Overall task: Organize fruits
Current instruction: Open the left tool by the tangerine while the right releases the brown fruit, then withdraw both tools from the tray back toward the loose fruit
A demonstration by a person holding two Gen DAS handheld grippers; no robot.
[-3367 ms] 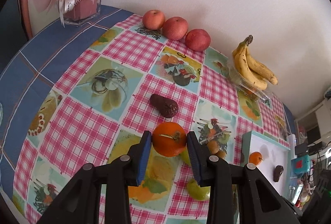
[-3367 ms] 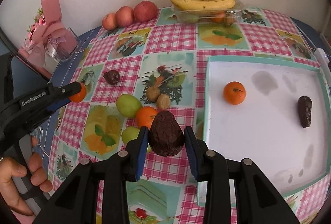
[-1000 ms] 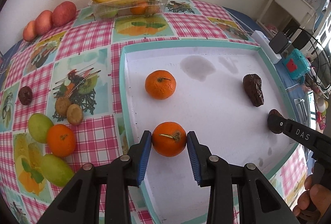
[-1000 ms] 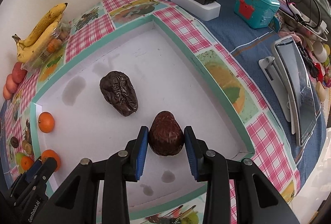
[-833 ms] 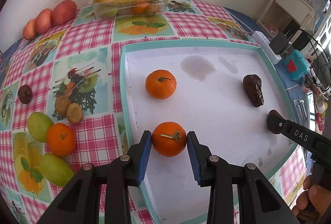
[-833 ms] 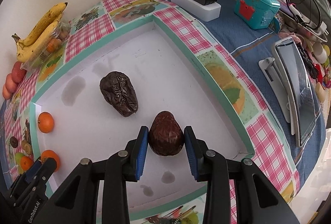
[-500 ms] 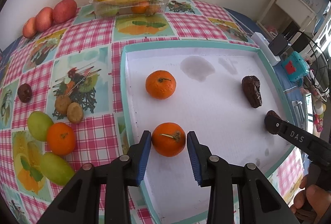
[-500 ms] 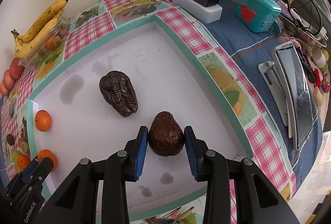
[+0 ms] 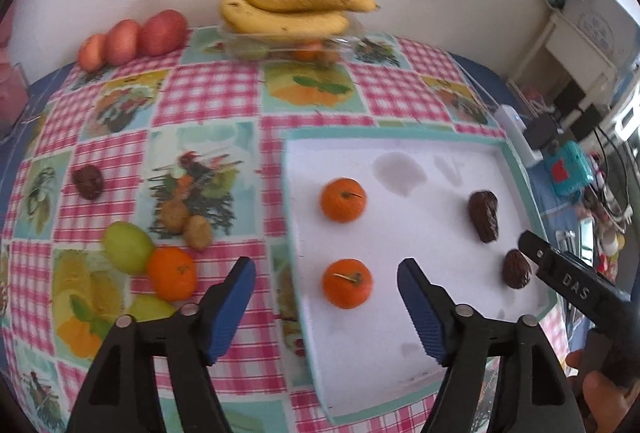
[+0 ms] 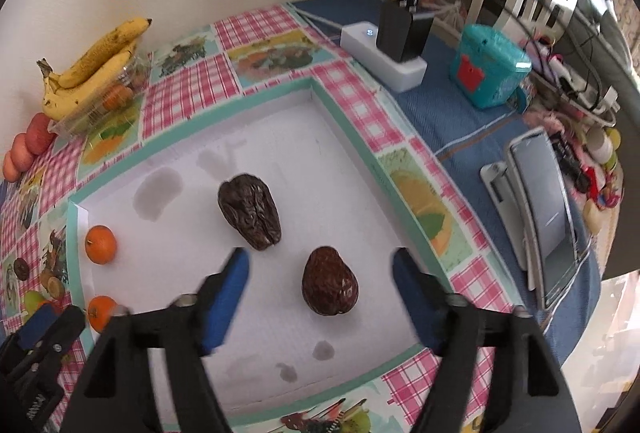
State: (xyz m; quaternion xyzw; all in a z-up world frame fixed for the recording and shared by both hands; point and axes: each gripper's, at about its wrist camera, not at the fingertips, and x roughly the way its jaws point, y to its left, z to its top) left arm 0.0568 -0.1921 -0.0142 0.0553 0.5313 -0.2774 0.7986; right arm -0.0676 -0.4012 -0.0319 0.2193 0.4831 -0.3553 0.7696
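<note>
Left gripper (image 9: 326, 287) jaws spread wide, round orange tangerine (image 9: 347, 283) loose between them on white teal-rimmed tray (image 9: 416, 385). Right gripper (image 10: 320, 287) likewise spread, wrinkled dark-brown avocado (image 10: 329, 281) between, untouched, on the tray.

A tray (image 9: 516, 169) lies on the right of the table (image 9: 208, 93), holding two oranges (image 9: 347, 289) at its left and two avocados (image 10: 329, 281) at its right. Bananas (image 9: 288, 9) sit behind it.

Both wrist views are looking down close over the white tray (image 9: 440, 169) (image 10: 280, 137) (left from its near-left edge, right from its opposite corner), sharing its contents.
</note>
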